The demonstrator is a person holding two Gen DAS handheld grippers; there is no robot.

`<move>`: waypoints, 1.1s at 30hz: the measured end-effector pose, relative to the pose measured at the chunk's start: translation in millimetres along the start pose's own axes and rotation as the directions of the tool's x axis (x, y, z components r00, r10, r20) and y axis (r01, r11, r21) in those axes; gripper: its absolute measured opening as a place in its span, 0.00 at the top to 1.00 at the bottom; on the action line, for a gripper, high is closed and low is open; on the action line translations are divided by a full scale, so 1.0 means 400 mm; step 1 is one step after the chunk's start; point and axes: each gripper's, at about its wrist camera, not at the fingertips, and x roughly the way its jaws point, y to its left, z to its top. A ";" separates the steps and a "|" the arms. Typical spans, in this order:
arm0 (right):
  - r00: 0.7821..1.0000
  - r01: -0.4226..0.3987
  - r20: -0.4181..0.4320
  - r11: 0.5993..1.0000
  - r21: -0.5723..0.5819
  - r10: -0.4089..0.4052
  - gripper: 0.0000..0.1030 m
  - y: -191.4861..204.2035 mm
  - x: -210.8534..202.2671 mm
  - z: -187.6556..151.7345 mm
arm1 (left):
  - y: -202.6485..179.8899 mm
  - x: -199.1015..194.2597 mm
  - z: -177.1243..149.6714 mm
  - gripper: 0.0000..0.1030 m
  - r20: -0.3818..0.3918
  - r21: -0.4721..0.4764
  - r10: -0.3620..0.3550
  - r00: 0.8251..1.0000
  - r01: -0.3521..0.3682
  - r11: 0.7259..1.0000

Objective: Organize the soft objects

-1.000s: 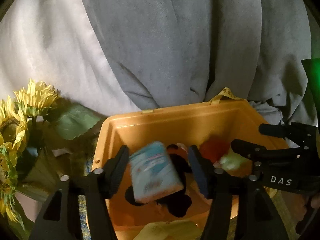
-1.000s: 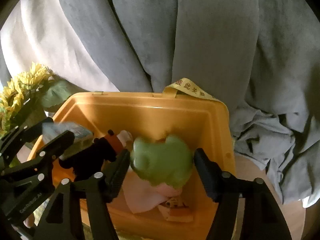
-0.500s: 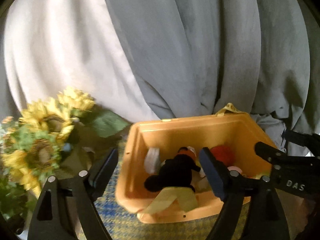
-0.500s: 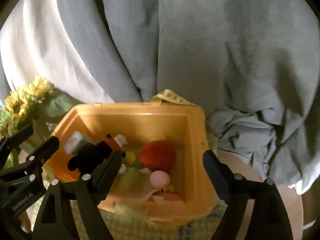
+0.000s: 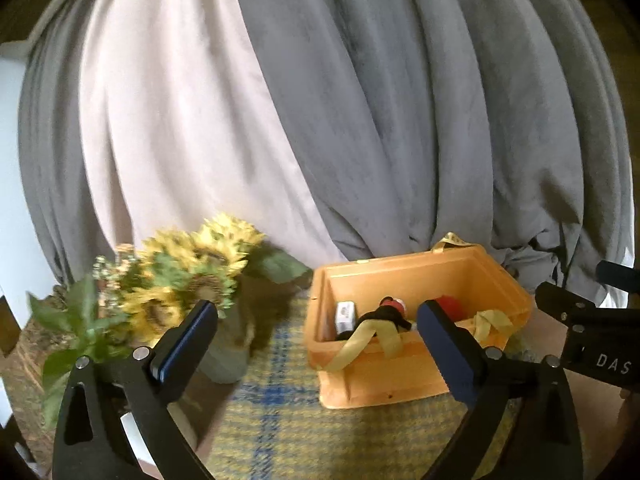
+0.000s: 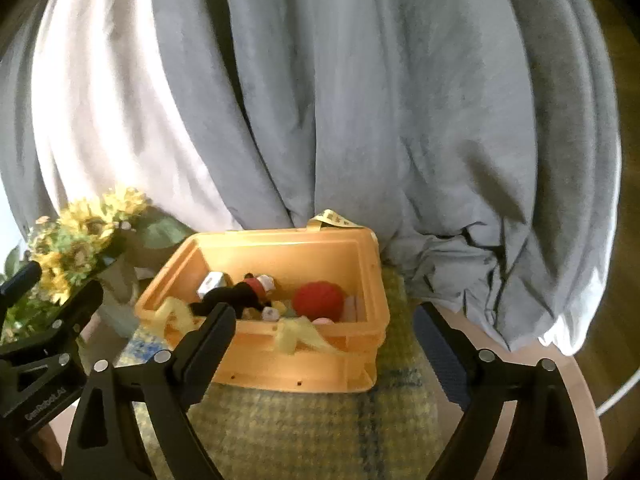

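Both empty: left gripper [image 5: 316, 322] and right gripper [image 6: 324, 326], 2 pairs of jaws opening, nothing between. Soft toys [image 6: 318, 300] lying inside bin [image 6: 280, 352]. Clear of yellow straps [image 5: 360, 340]; avoiding flowers [image 5: 192, 272] at left

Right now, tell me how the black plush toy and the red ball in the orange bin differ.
The black plush toy is dark, long and sprawled out; the red ball is bright, round and compact. The toy lies toward the left of the orange bin, the ball toward the right. Both rest inside the bin, held by neither gripper.
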 end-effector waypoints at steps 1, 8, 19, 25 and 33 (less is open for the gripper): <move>1.000 0.001 0.008 1.000 0.003 -0.001 0.09 0.005 -0.021 -0.009 | 0.009 -0.022 -0.005 0.00 0.008 -0.003 -0.003 1.000 0.003 1.000; 0.999 0.027 0.044 0.999 0.034 -0.029 0.09 0.042 -0.153 -0.072 | 0.051 -0.131 -0.040 0.00 0.034 -0.002 -0.045 0.998 0.045 0.999; 0.994 0.067 0.085 0.997 0.046 -0.071 0.09 0.050 -0.333 -0.142 | 0.073 -0.297 -0.096 0.00 0.037 -0.010 -0.114 0.993 0.114 0.993; 0.990 0.072 0.119 0.997 0.015 -0.073 0.09 0.050 -0.440 -0.182 | 0.072 -0.405 -0.121 0.00 0.051 -0.041 -0.114 0.992 0.117 0.992; 0.990 0.049 0.129 0.998 0.027 -0.052 0.05 0.028 -0.573 -0.254 | 0.067 -0.548 -0.161 0.00 0.076 -0.053 -0.124 0.989 0.128 0.990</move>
